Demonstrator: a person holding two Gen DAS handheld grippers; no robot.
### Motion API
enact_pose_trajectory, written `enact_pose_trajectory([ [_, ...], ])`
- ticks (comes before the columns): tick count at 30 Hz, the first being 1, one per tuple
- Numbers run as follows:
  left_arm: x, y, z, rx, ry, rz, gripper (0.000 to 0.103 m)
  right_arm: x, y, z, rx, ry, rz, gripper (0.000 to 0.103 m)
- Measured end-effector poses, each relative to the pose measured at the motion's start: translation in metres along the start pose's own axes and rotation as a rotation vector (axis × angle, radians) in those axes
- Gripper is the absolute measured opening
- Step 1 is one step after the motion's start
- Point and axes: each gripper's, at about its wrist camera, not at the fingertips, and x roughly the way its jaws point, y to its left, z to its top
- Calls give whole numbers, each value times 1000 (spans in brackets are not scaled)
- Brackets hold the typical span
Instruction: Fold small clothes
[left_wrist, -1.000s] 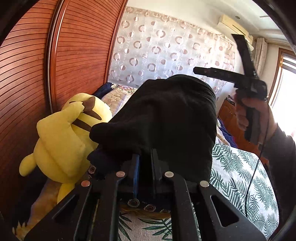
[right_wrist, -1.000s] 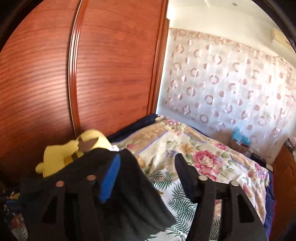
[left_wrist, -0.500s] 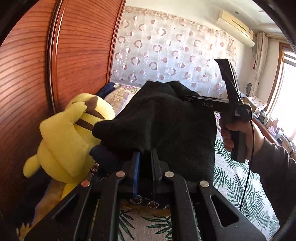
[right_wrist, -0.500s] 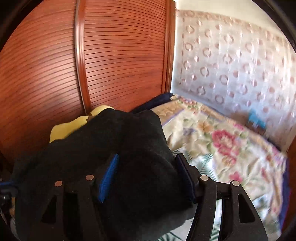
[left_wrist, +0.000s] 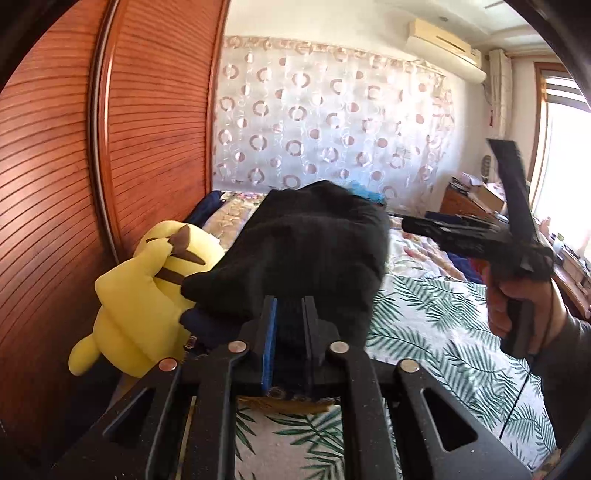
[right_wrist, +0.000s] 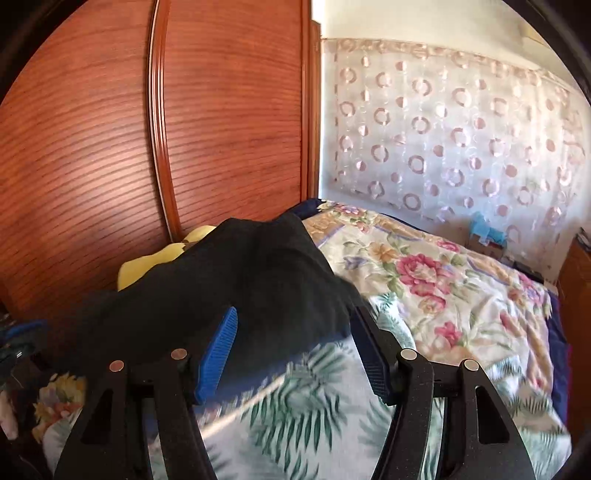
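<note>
A black garment (left_wrist: 314, 251) lies heaped on the bed against a yellow plush toy. My left gripper (left_wrist: 288, 325) has the garment's near edge bunched between its pads, and its jaws are opening slightly. In the left wrist view my right gripper (left_wrist: 410, 225) hangs in a person's hand to the right of the garment, apart from it. In the right wrist view the right gripper (right_wrist: 295, 321) is open, and the black garment (right_wrist: 240, 280) lies just ahead and left of its fingertips.
The yellow plush toy (left_wrist: 147, 288) leans on the slatted wooden wardrobe door (left_wrist: 74, 147) at the left. A leaf-print cover (left_wrist: 424, 325) and a floral quilt (right_wrist: 424, 273) spread to the right. A wooden cabinet (left_wrist: 465, 203) stands by the curtain.
The right gripper has drawn back to the right, off the garment that lay between its jaws. The left gripper has risen a little with the garment's edge, and its jaws have parted slightly.
</note>
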Motion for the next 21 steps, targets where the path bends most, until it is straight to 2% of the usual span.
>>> enact_pose_trajectory([
  [2, -5, -8, 0, 16, -9, -11, 22, -27, 4, -15, 21, -14, -17, 66],
  [6, -16, -23, -1, 45, -26, -38, 43, -74, 15, -34, 47, -33, -45, 66],
  [15, -37, -61, -6, 127, -39, -102, 43, -164, 43, -68, 86, -84, -120, 66],
  [21, -51, -78, -11, 156, -62, -125, 43, -204, 62, -84, 101, -113, -163, 66],
])
